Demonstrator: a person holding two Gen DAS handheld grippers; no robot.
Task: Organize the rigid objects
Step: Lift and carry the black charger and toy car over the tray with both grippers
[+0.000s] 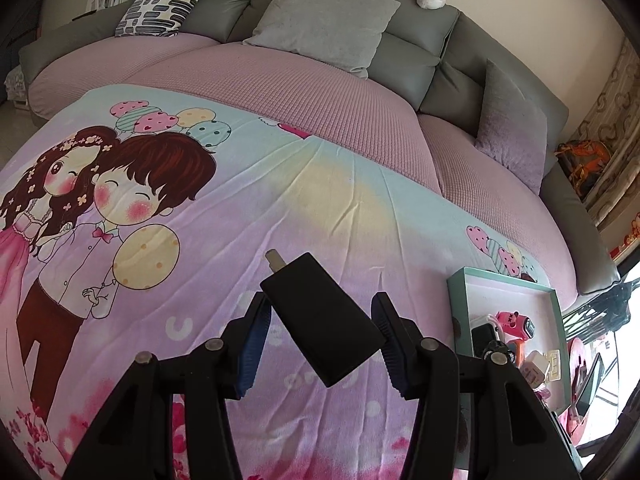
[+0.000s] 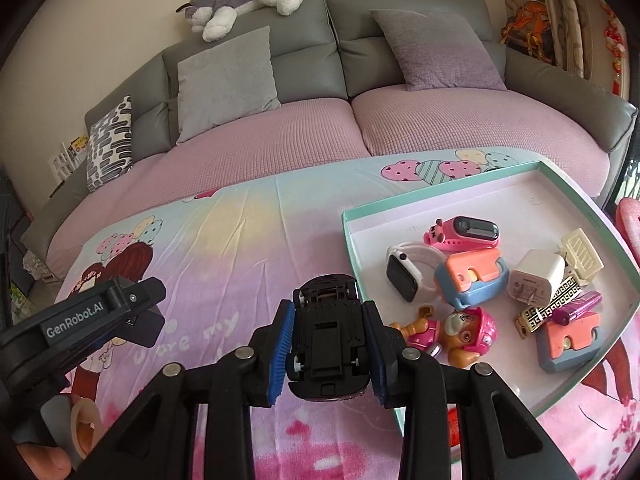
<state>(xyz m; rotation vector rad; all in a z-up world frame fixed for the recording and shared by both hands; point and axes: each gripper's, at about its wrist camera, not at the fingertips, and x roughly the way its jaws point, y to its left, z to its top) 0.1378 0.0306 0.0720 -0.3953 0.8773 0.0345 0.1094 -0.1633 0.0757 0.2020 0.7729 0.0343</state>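
My left gripper [image 1: 322, 330] is shut on a black rectangular block [image 1: 322, 316] with a small beige stub at its far end, held above the cartoon blanket. My right gripper [image 2: 329, 350] is shut on a black toy car [image 2: 326, 340] turned underside up, just left of the teal-rimmed tray [image 2: 347, 236]. The tray holds several small items: a pink watch [image 2: 466, 232], a white smartwatch [image 2: 404, 276], a white charger [image 2: 538, 274], a pink pup figure [image 2: 460, 334]. The left gripper also shows at the left of the right wrist view [image 2: 152, 312]. The tray shows at the right of the left wrist view [image 1: 460, 292].
The printed blanket [image 2: 224, 248] covers a surface in front of a grey sofa [image 2: 400, 16] with pink seat covers and cushions. A plush dog [image 2: 244, 0] lies on the sofa back. The blanket left of the tray is bare.
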